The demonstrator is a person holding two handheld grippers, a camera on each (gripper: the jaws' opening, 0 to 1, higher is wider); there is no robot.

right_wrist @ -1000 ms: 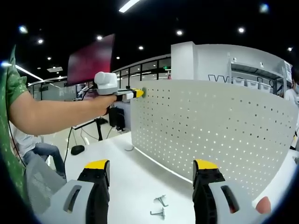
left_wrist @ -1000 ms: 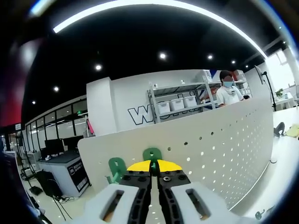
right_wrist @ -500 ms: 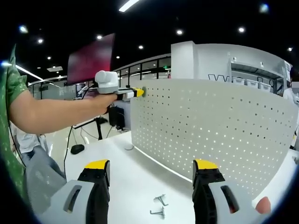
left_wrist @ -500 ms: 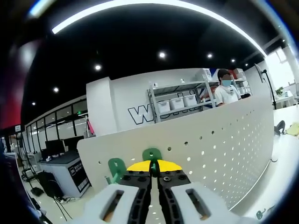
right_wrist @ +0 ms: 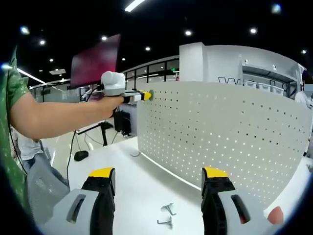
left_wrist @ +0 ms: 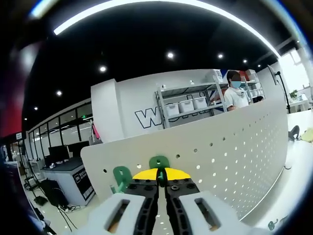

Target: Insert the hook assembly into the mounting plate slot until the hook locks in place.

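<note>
The white perforated mounting plate (left_wrist: 234,156) stands upright on the table. My left gripper (left_wrist: 161,174) is shut on a green hook (left_wrist: 159,162), held against the plate near its top left corner. A second green hook (left_wrist: 122,175) sits on the plate just to its left. In the right gripper view the same plate (right_wrist: 220,132) fills the right half, and the left gripper (right_wrist: 143,95), held by a bare arm, touches its upper left corner. My right gripper (right_wrist: 159,188) hangs open above the table with nothing between its jaws.
Two small metal hooks (right_wrist: 166,216) lie on the white table (right_wrist: 142,191) in front of the plate. An orange object (right_wrist: 275,214) peeks in at the lower right. A person (left_wrist: 236,94) stands behind the plate by shelving. A seated person (right_wrist: 29,152) is at the left.
In the right gripper view the left gripper has lifted slightly at the plate's corner. The right gripper has not moved.
</note>
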